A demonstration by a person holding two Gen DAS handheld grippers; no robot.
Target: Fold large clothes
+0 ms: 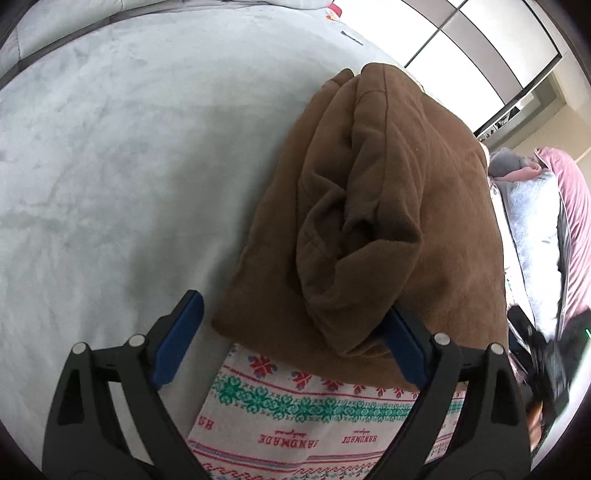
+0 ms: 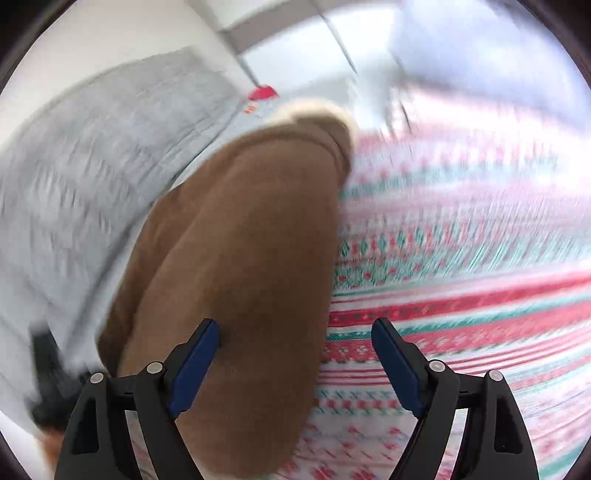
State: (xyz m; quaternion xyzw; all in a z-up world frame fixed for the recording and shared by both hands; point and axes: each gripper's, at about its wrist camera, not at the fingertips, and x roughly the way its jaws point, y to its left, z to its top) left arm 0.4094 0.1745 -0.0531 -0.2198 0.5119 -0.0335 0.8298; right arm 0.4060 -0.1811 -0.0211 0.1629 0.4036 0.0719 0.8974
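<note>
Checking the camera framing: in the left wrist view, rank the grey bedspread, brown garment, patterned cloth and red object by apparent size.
1. grey bedspread
2. brown garment
3. patterned cloth, partly hidden beneath the garment and gripper, so unsure
4. red object, small and far off

Brown garment overlaps patterned cloth; right gripper jaws apart.

Right wrist view motion-blurred throughout (patterned cloth smeared, brown garment edges soft)
</note>
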